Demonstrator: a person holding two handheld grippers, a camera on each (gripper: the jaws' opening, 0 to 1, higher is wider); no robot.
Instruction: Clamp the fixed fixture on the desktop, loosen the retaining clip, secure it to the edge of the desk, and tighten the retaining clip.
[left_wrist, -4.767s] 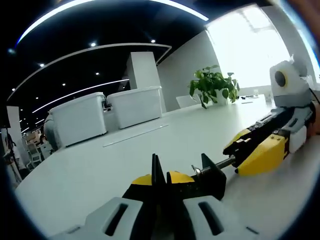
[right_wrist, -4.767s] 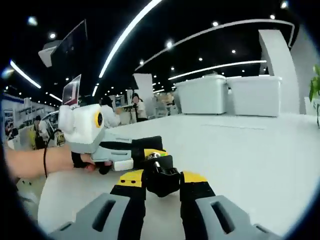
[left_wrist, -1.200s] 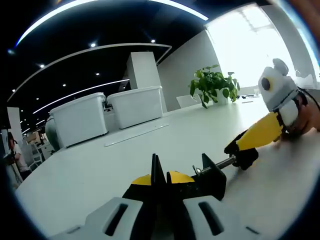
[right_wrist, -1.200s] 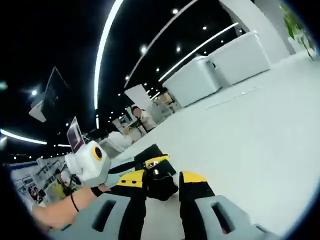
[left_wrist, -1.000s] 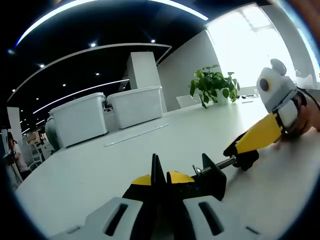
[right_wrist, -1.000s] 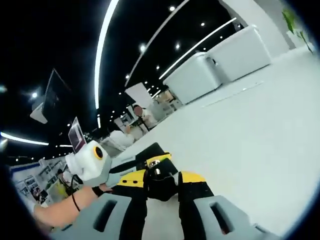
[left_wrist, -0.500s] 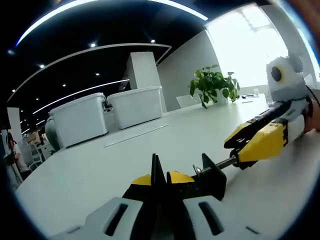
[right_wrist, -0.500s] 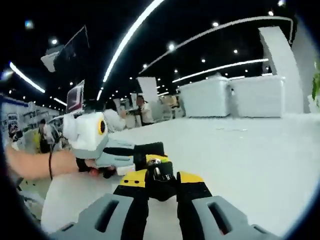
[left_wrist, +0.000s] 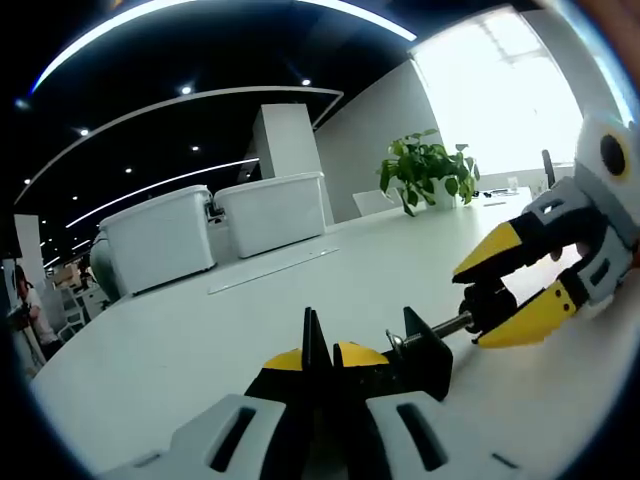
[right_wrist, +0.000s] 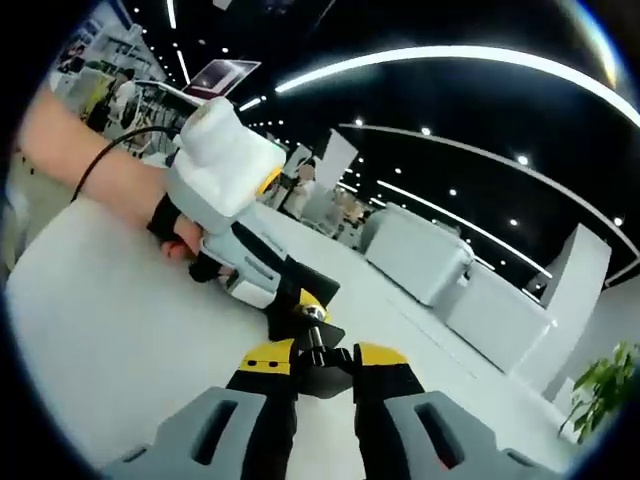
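Left gripper view has the left claw (left_wrist: 320, 365) clamped on the black fixture (left_wrist: 415, 352) resting on the white tabletop (left_wrist: 200, 330), while the right claw (left_wrist: 495, 298), rolled since half a second ago, grips its screw knob (left_wrist: 488, 300), apparently mid-loosening.

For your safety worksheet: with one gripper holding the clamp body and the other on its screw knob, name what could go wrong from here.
1. The left gripper pinches only the thin edge of the clamp; turning might twist it loose.
2. The right gripper grasps the small black knob by its tips, so it may slip.
3. The clamp lies on the smooth white desk and could skid.
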